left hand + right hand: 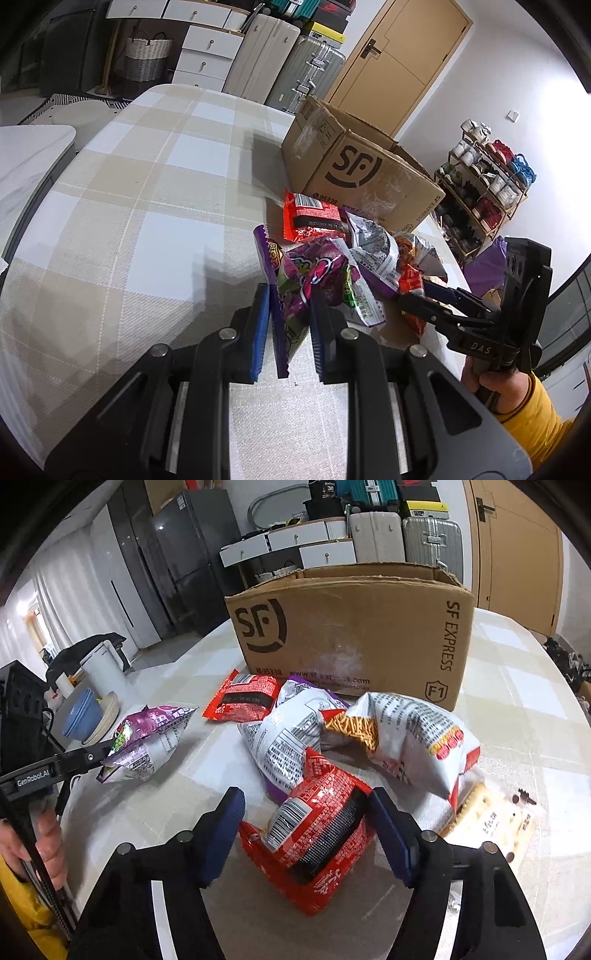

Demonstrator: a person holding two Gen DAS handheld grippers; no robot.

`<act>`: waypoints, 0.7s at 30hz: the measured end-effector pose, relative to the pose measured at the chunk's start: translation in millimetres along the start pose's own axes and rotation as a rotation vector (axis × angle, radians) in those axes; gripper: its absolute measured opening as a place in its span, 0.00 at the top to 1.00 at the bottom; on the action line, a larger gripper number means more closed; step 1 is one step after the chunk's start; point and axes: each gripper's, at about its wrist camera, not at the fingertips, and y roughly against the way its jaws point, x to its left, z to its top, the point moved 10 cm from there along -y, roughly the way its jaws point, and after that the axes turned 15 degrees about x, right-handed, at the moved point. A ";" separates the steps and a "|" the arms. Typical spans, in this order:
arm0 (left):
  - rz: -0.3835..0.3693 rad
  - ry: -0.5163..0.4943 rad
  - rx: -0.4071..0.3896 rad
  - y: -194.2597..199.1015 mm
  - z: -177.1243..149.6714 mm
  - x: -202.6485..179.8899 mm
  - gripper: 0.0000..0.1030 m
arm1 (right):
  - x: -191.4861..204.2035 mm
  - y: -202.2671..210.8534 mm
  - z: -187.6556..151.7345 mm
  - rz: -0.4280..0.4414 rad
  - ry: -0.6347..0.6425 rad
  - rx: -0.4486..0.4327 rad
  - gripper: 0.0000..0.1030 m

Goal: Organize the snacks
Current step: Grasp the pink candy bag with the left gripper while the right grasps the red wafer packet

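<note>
My left gripper (288,306) is shut on a purple snack bag (314,284) and holds it at its left end; the right wrist view shows the same bag (147,742) in the left gripper (99,755). My right gripper (306,812) stands open around a red snack bag (317,838) on the table, its jaws on both sides of the bag. It also shows in the left wrist view (417,295). An open SF cardboard box (351,631) stands behind the pile.
On the checked tablecloth (147,206) lie a second red bag (243,698), a white-and-purple bag (288,734), a white bag with noodle sticks (410,734) and a cracker packet (487,819). Suitcases (295,62) and a shoe rack (484,184) stand behind.
</note>
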 end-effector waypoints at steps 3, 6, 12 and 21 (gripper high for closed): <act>-0.002 0.002 0.004 -1.1 -2.2 -0.2 0.83 | 0.7 1.8 -4.5 0.004 0.008 -0.002 0.36; 0.001 0.002 0.008 -2.3 -2.6 -1.2 0.83 | 1.1 2.9 -7.3 0.018 0.010 0.004 0.48; 0.007 -0.001 0.011 -1.1 -4.7 -2.4 0.83 | -1.5 8.3 -14.3 0.064 -0.011 -0.005 0.66; 0.011 -0.004 0.014 0.7 -7.8 -4.0 0.83 | -0.7 5.1 -27.2 -0.052 0.029 0.014 0.44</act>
